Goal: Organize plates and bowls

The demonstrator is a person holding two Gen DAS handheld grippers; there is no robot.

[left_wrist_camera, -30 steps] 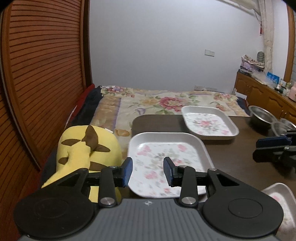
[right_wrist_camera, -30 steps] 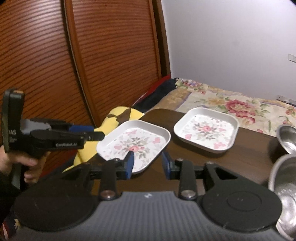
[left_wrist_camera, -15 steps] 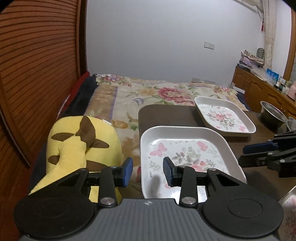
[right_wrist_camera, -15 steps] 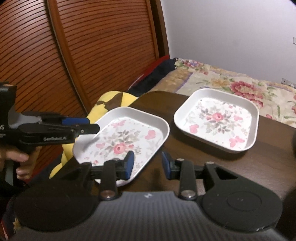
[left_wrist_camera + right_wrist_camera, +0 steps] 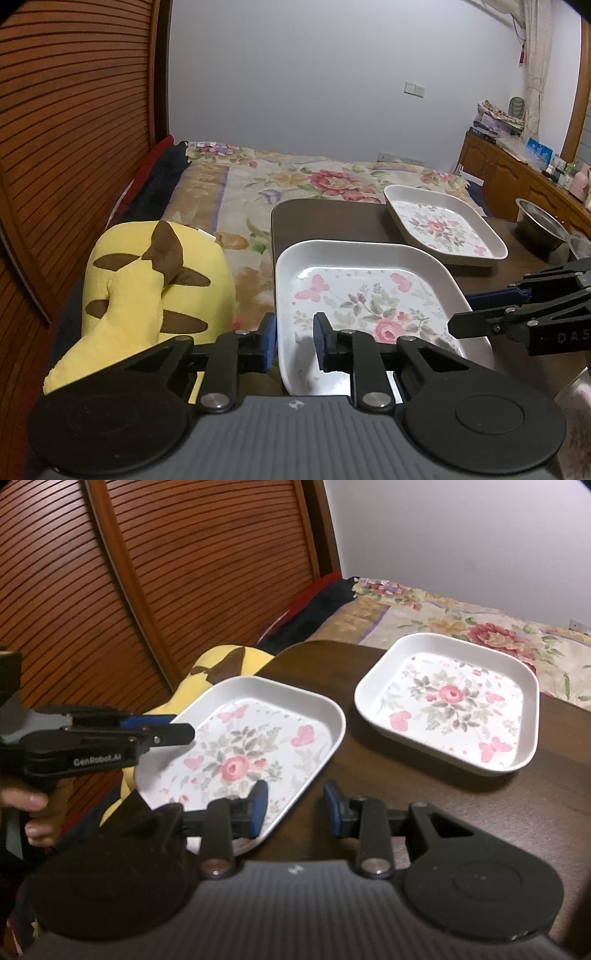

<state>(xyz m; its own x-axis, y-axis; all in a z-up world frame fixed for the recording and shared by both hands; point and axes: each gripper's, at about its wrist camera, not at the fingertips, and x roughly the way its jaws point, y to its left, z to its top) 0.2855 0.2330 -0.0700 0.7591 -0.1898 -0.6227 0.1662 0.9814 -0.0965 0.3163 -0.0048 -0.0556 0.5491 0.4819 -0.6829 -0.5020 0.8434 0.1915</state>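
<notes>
The near floral plate (image 5: 369,306) lies at the bench's (image 5: 332,221) left front corner, overhanging the edge. The left gripper (image 5: 294,341) straddles its left rim, fingers narrow and closing, not yet pressing. The right gripper (image 5: 291,806) straddles its right rim, fingers (image 5: 258,805) apart and not touching it. A second floral plate (image 5: 448,705) sits further back. A yellow plush toy (image 5: 147,288) lies on the bed beside the bench.

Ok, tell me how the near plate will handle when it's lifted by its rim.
The near plate looks rigid and glossy, so probably stiff but slippery between the pads. It overhangs the table edge, so a downward push there may tip it. The left gripper straddles its rim, jaws closing; one-sided grip likely droops.
</notes>
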